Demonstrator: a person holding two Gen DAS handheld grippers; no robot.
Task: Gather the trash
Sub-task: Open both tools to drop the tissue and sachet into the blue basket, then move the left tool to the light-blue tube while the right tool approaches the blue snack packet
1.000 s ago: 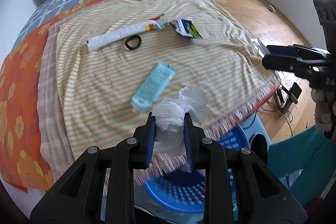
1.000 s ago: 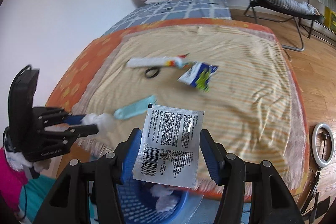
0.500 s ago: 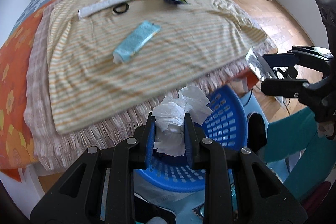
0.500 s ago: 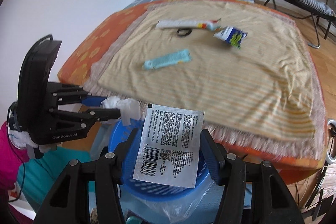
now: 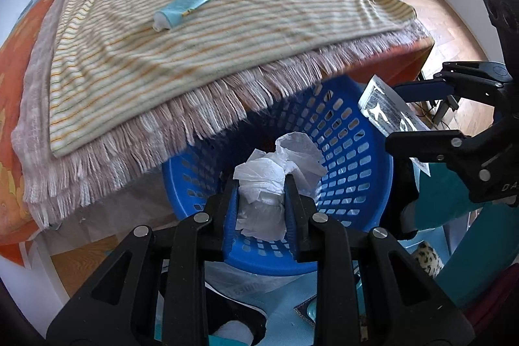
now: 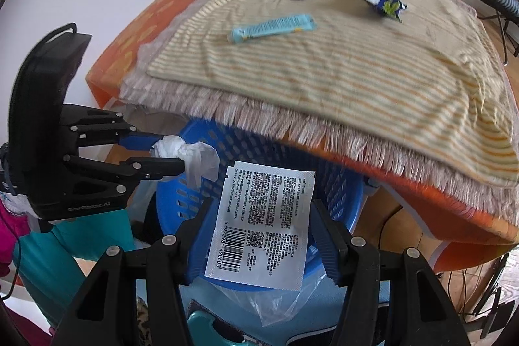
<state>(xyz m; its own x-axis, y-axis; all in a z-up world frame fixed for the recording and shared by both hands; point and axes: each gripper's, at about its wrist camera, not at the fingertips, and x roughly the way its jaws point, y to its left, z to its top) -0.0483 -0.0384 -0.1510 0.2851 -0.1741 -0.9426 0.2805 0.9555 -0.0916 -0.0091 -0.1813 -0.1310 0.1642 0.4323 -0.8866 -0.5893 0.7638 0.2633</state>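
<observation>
Left wrist view: crumpled tissue [image 5: 269, 184] sits pinched in the narrowly set left gripper [image 5: 262, 200], over the blue basket [image 5: 353, 158]. Right gripper [image 6: 259, 235], about half open, clamps a flat printed sachet [image 6: 264, 222] above the same basket.

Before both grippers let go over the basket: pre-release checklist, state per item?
1. Left gripper shut on crumpled tissue: ok.
2. Right gripper shut on white sachet: ok.
3. Tissue over blue basket opening: ok.
4. Sachet over the basket: ok in the right wrist view.
5. Room inside the basket: cannot tell, bottom hidden.
6. Bed trash left, blue tube among it: not ok.
</observation>
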